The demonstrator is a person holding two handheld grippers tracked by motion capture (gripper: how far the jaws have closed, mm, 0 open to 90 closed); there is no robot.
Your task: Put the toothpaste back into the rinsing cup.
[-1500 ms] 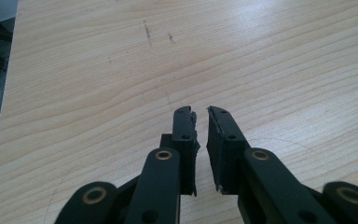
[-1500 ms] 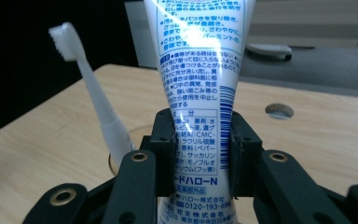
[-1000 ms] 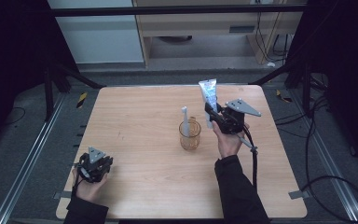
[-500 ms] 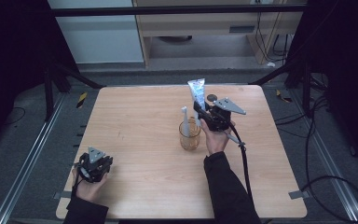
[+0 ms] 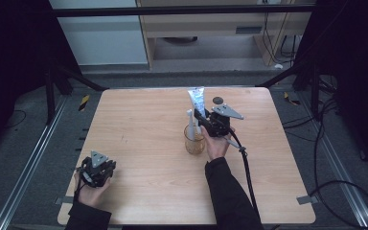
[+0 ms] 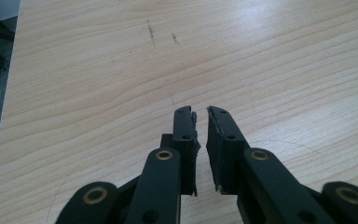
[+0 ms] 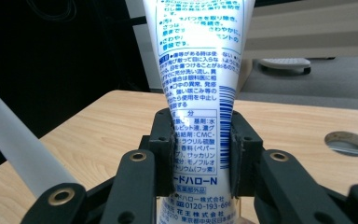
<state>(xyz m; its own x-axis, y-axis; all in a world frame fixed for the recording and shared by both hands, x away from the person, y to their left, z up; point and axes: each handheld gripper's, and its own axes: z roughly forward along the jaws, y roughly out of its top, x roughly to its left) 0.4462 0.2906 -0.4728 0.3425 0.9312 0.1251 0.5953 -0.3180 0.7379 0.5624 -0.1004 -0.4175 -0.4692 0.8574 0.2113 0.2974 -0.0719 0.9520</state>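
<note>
A white toothpaste tube (image 7: 196, 93) stands pinched in the right gripper (image 5: 202, 116) just above a cup (image 5: 194, 141) on the desk (image 5: 143, 124).
One tube, printed with blue Japanese text and a barcode, rises upright between the pads; one amber see-through cup holds one white toothbrush (image 5: 190, 119). The left gripper (image 6: 201, 128), nearly pressed together with a narrow gap, holds nothing near the desk's front corner.

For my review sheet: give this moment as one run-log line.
right gripper: shut on toothpaste tube, above cup | cup: holds white toothbrush | left gripper: jaws slightly apart, nothing between, over table
</note>
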